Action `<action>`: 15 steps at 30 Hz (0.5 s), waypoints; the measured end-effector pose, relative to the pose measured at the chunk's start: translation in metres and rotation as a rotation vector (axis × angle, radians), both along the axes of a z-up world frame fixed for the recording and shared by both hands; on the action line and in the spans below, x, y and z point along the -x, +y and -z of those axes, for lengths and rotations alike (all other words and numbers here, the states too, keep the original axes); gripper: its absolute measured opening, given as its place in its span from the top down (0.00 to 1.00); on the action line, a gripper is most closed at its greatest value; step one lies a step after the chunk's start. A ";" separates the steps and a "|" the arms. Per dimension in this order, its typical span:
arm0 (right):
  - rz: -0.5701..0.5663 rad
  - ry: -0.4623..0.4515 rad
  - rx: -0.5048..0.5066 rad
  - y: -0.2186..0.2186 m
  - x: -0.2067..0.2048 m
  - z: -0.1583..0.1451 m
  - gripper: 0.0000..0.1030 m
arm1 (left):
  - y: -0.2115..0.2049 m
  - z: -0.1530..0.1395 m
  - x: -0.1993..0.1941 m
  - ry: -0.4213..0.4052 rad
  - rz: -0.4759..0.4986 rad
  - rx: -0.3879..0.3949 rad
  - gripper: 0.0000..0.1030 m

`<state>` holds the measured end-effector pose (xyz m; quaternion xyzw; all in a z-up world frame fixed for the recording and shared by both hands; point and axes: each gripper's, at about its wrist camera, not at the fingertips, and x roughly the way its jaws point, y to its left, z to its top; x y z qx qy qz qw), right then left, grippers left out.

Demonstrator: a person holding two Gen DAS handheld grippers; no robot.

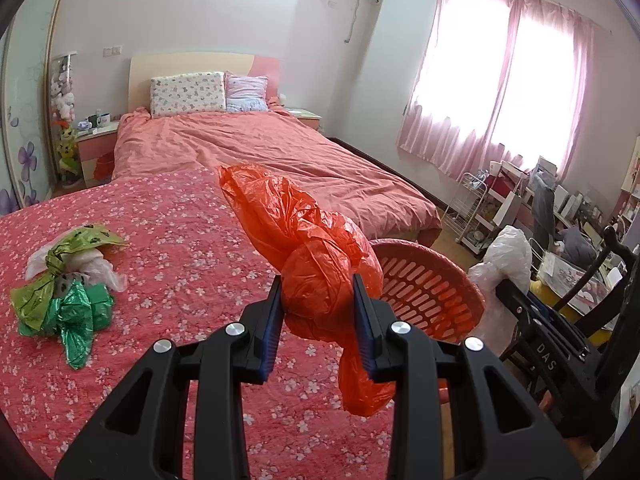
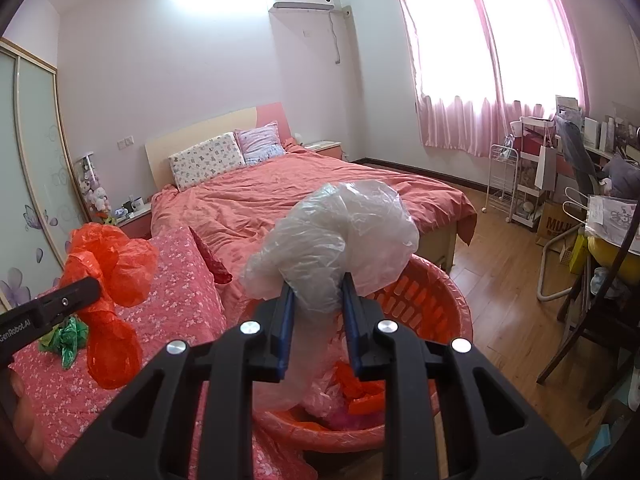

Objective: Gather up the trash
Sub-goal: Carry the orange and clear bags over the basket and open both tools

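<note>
My left gripper (image 1: 318, 286) is shut on a crumpled orange plastic bag (image 1: 316, 280), held above the floral quilt (image 1: 180, 264) near its right edge; the bag also shows in the right wrist view (image 2: 116, 264). My right gripper (image 2: 316, 286) is shut on a clear plastic bag (image 2: 340, 232), held over the red slotted basket (image 2: 436, 296), which holds orange and pink scraps. The basket (image 1: 424, 292) sits just right of the left gripper. A heap of green and whitish bags (image 1: 68, 284) lies on the quilt at left.
A made bed with a pink cover (image 1: 280, 148) lies beyond. A dark wooden chair (image 1: 592, 320) and a cluttered desk (image 2: 600, 200) stand at right. A white wire rack (image 2: 504, 176) stands by the curtained window. Wooden floor (image 2: 500, 280) lies right of the basket.
</note>
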<state>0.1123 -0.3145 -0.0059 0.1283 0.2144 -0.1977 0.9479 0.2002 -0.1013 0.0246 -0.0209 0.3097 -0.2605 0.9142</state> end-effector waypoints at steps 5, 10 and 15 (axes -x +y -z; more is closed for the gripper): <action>-0.001 -0.001 0.003 -0.001 -0.001 0.000 0.78 | -0.009 0.002 -0.001 0.013 0.007 0.003 0.68; 0.010 0.000 0.022 -0.006 -0.005 -0.001 0.78 | -0.026 0.001 -0.006 0.020 0.034 0.013 0.68; 0.035 0.017 0.021 -0.019 -0.008 0.005 0.78 | -0.046 0.008 -0.009 0.034 0.073 0.010 0.68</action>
